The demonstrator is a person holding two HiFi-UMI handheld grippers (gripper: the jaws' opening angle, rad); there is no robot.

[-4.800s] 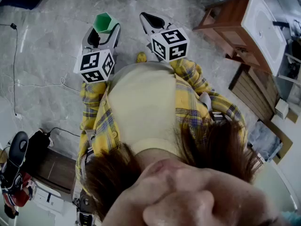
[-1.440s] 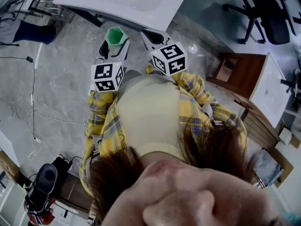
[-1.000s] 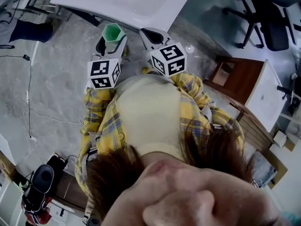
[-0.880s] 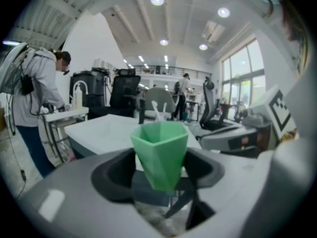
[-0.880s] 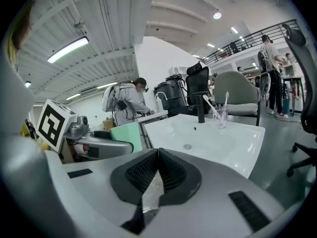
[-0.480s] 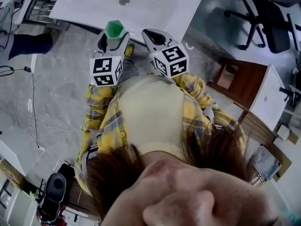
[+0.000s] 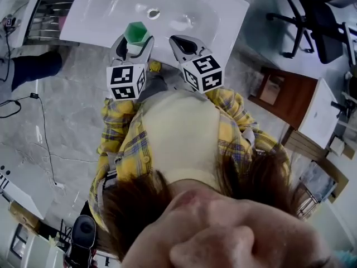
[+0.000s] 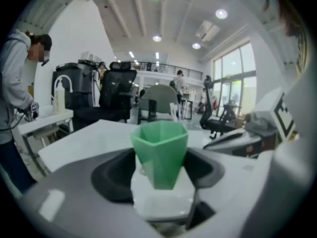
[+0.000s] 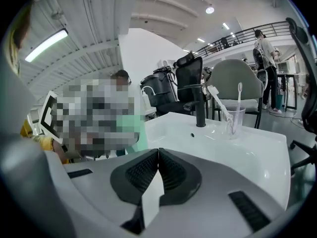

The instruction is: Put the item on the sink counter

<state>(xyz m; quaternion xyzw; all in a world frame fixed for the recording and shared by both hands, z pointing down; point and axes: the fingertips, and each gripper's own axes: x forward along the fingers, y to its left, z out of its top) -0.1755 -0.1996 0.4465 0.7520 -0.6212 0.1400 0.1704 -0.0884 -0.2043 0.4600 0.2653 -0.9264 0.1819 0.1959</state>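
Note:
A green faceted cup (image 7: 135,32) stands upright between the jaws of my left gripper (image 7: 134,42), which is shut on it. In the left gripper view the cup (image 8: 159,152) fills the middle, with the gripper (image 8: 158,166) holding its lower part. My right gripper (image 7: 184,40) is just to its right, shut with nothing in it; its ribbed pads meet in the right gripper view (image 9: 158,153). Both grippers hover over the front edge of the white sink counter (image 7: 223,15). The basin drain (image 7: 153,14) lies just beyond the cup.
A black faucet (image 9: 199,108) and a clear glass with toothbrushes (image 9: 237,119) stand at the back of the counter (image 9: 233,152). A person in grey (image 8: 15,83) stands left of the sink. Office chairs (image 7: 315,15) and a wooden cabinet (image 7: 284,94) are on the right.
The sink counter has come nearer in the head view and now lies under both grippers' tips. Both grippers moved forward together; the cup stays held in the left one.

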